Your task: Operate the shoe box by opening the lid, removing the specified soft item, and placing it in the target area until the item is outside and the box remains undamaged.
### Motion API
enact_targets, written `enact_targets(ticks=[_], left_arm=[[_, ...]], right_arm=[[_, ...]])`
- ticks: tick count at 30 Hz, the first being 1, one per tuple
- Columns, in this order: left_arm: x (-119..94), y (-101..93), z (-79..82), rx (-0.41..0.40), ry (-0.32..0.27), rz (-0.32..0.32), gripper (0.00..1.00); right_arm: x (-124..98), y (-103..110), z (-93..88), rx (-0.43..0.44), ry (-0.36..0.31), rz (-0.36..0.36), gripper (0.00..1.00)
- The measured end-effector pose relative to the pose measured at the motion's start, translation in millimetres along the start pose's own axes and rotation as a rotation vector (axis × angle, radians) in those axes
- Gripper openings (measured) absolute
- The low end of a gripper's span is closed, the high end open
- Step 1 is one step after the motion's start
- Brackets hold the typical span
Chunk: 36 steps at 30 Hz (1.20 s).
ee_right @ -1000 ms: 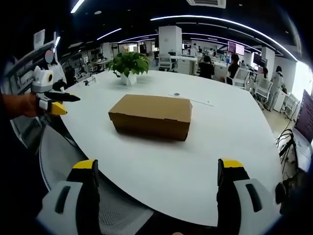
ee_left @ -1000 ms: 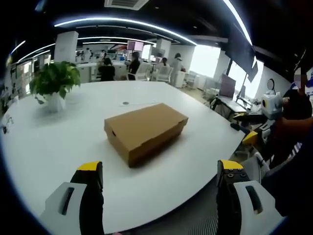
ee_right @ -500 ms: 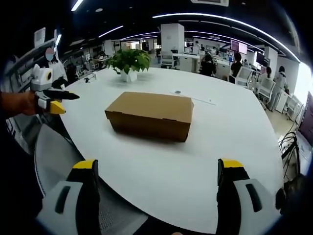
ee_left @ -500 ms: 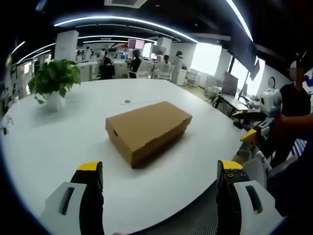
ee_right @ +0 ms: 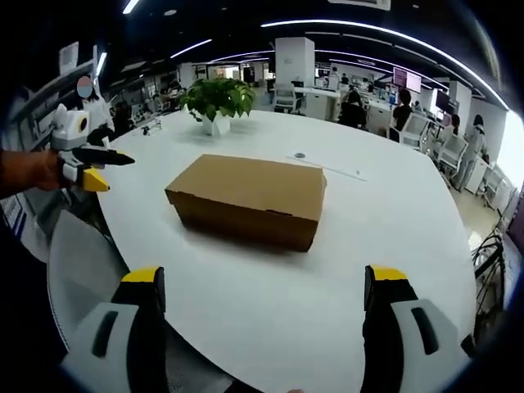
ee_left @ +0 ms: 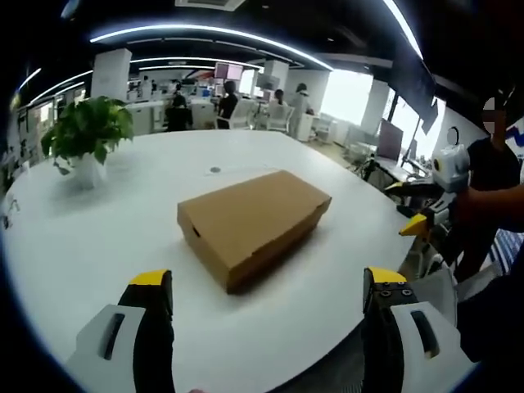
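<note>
Closed brown shoe box (ee_left: 252,223) lying flat on the white round desk (ee_left: 123,237), lid down, well in from the rim; seen again in the right gripper view (ee_right: 248,199) with one long side facing the camera. Left tool (ee_left: 266,307) held low over the near rim of the desk, jaws spread wide with yellow tips apart, nothing between them, well short of the box. Right tool (ee_right: 266,307) likewise spread wide and holding nothing, hovering above the desk edge, apart from the box. In the left gripper view, the other tool (ee_left: 426,205) at the far right in a person's hand, off beside the desk rim. In the right gripper view, the other tool (ee_right: 86,168) at the far left, also in a hand, yellow tips pointing toward the desk. Potted green plant (ee_left: 84,135) in a white pot standing on the far part of the desk, well apart from the box, visible too in the right gripper view (ee_right: 216,102). Small dark round spot (ee_left: 214,169) on the desk surface beyond the box. Open office with seated people (ee_left: 227,102) behind.
</note>
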State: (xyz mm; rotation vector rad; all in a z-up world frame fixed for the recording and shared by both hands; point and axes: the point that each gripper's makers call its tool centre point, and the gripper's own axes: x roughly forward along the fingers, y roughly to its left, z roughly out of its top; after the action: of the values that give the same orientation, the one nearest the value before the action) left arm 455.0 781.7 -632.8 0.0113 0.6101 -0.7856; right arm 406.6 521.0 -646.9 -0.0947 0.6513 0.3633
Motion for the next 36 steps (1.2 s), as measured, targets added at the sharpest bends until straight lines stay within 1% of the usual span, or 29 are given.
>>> enact_targets(ticks=[8,10,18,19,20,24,25,29,31,32,36], left_arm=[[19.1,8.5,2.3,-0.004,0.017,-0.006,0.98],[24.3,9.9,4.2,-0.005,0.013,-0.011,0.98],[42.6,17.1,7.4,-0.014,0.025,-0.021,0.97],[45.0,18.6,7.7,-0.013,0.024,-0.021,0.96],[46.8,20.1,7.6,-0.015,0.025,-0.019,0.96],[53.8,23.1,6.3,-0.035,0.031,-0.021,0.96],[56.4,23.6,6.7,-0.035,0.028,-0.022,0.96],[66.0,27.0,3.0,-0.048,0.046,-0.025,0.96],[69.5,28.4,3.9,-0.049,0.040,-0.025,0.96],[72.0,29.2,3.0,-0.054,0.048,-0.027,0.96],[79.5,32.5,3.8,-0.061,0.049,-0.027,0.95]], right_arm=[[18.4,-7.6,7.7,0.008,0.005,0.007,0.96],[23.8,-9.6,10.0,0.007,0.008,0.010,0.96],[43.6,-16.2,22.6,0.012,0.004,0.020,0.96],[47.7,-18.0,22.8,0.014,0.008,0.022,0.95],[49.4,-18.3,22.5,0.015,0.015,0.028,0.91],[61.5,-22.2,25.5,0.036,0.010,0.031,0.92],[64.0,-22.9,24.8,0.038,0.018,0.031,0.92],[76.0,-24.8,28.6,0.050,0.022,0.042,0.91],[81.5,-26.5,30.0,0.045,0.028,0.042,0.91],[84.8,-27.5,31.1,0.044,0.030,0.044,0.91],[95.1,-31.7,34.2,0.046,0.036,0.046,0.91]])
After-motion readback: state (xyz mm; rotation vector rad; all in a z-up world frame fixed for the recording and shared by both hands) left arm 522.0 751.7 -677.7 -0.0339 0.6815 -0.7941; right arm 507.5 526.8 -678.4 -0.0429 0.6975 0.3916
